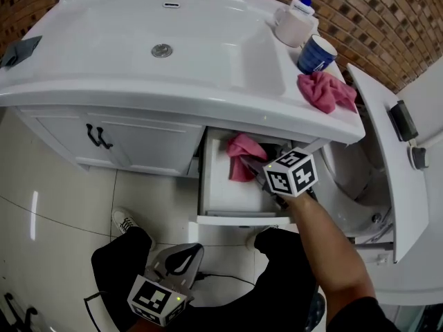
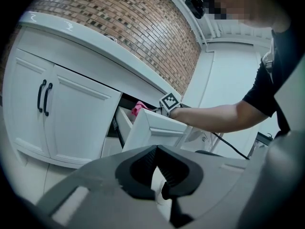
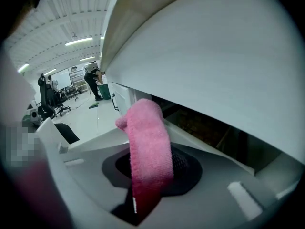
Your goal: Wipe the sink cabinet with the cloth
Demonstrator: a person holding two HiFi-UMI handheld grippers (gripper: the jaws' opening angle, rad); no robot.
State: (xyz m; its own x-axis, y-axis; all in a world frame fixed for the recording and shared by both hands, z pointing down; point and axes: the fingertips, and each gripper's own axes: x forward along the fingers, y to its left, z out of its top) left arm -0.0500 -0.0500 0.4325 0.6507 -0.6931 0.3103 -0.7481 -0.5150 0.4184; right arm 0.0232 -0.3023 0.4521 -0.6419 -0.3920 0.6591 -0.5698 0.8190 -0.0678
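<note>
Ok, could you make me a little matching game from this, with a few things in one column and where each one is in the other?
1. blue cup
2. right gripper
3. left gripper
4. drain

A. in the sink basin
B. low over the floor tiles, holding nothing
C. in the open drawer, shut on a pink cloth
D. on the counter, beside a second pink cloth

Pairs: 1-D, 2-C, 3-B, 4-A
</note>
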